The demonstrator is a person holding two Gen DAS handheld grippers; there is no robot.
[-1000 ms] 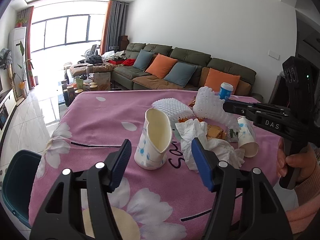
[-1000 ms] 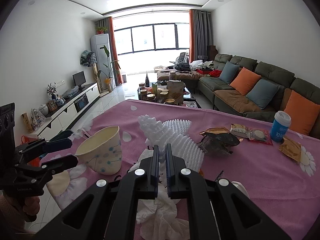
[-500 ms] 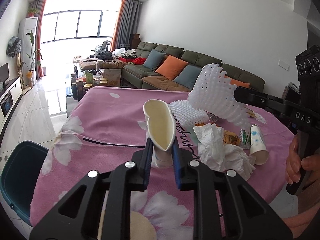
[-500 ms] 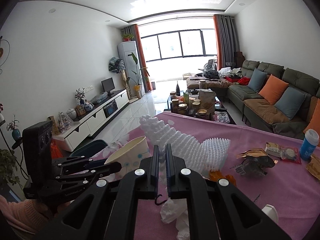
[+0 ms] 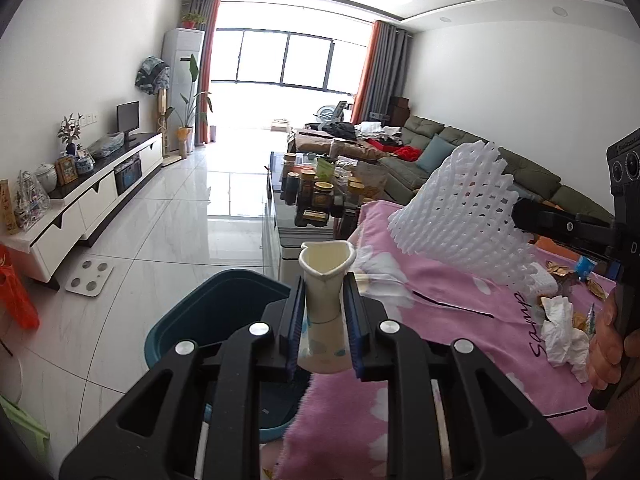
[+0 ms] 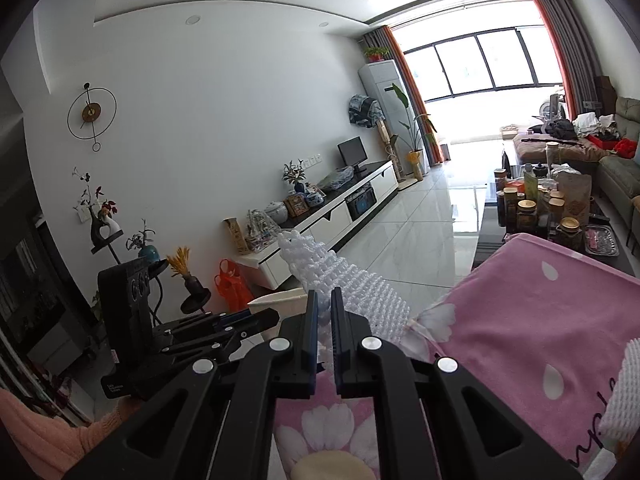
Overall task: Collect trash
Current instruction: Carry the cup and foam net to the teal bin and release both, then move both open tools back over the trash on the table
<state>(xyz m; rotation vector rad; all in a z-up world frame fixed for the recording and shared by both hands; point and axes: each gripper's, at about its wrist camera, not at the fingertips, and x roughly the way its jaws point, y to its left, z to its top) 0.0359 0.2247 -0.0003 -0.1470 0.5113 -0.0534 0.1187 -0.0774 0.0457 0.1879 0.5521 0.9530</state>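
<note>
Left gripper (image 5: pixel 323 320) and right gripper (image 6: pixel 324 334), both fingers clamped, raised side by side.

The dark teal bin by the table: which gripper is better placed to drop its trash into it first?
Probably the left. The left gripper holds the squashed paper cup right at the bin. The right gripper, holding the foam net, looks farther off.

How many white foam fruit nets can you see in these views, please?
2. One foam net is clamped in the right gripper, off the table; a second foam net lies on the pink tablecloth. Others may be hidden.
</note>
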